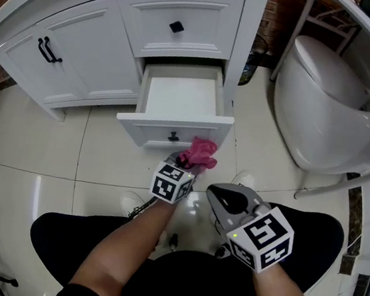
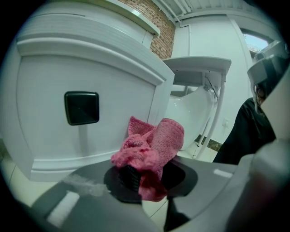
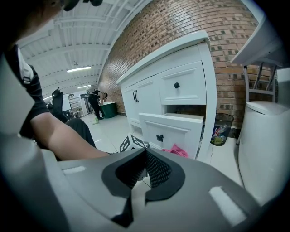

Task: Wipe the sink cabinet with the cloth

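Observation:
A crumpled pink cloth [image 1: 198, 153] is clamped in my left gripper [image 1: 184, 161], which is shut on it just in front of the open lower drawer [image 1: 175, 128] of the white sink cabinet [image 1: 84, 44]. In the left gripper view the cloth [image 2: 152, 152] bulges out from between the jaws, close to the drawer front [image 2: 90, 113] and its black knob [image 2: 81, 108]. My right gripper [image 1: 222, 201] hangs lower right of the left one, shut and empty, its jaws meeting in the right gripper view [image 3: 144, 174]. There the cloth [image 3: 176, 150] shows beside the drawer [image 3: 170, 129].
A white toilet [image 1: 324, 107] stands to the right of the cabinet. A small bin [image 3: 221, 128] with rubbish sits between cabinet and toilet. The person's dark-trousered legs [image 1: 80, 238] and shoes [image 1: 134, 203] are on the pale tiled floor [image 1: 30, 152]. Upper drawer [image 1: 180, 19] and doors [image 1: 70, 49] are closed.

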Action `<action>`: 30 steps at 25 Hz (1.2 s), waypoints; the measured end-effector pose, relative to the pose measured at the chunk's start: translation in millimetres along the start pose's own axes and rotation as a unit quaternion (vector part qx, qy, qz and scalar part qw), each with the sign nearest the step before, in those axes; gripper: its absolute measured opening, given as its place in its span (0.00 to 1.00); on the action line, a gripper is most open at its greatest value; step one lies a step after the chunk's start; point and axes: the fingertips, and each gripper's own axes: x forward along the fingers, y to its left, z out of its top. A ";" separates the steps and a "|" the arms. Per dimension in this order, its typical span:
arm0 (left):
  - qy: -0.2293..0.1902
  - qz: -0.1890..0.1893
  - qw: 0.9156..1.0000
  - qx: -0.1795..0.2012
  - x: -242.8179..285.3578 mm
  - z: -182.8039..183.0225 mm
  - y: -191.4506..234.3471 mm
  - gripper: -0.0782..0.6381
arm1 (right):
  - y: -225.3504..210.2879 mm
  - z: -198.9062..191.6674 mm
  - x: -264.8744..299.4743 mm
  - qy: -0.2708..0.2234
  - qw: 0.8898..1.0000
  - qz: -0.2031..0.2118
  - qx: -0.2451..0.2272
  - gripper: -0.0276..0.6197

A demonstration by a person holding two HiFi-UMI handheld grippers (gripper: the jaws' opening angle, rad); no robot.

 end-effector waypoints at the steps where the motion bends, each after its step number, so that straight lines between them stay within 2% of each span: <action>1: -0.002 0.004 1.000 -0.006 -2.2 -1.4 3.4 0.24 | 0.9 -0.2 0.7 0.001 1.000 0.001 -0.001 0.05; 7: -0.014 0.029 0.999 -0.038 -18.7 -2.9 25.8 0.24 | 0.8 -0.6 1.9 0.003 1.000 0.002 -0.003 0.05; 20: -0.021 0.092 0.994 -0.058 -65.2 -8.5 73.3 0.24 | 14.4 10.1 7.5 -0.002 1.000 0.016 -0.016 0.05; 30: -0.045 0.149 0.981 -0.118 -108.7 -12.0 119.4 0.24 | 22.9 12.5 11.2 0.001 1.000 0.017 -0.024 0.05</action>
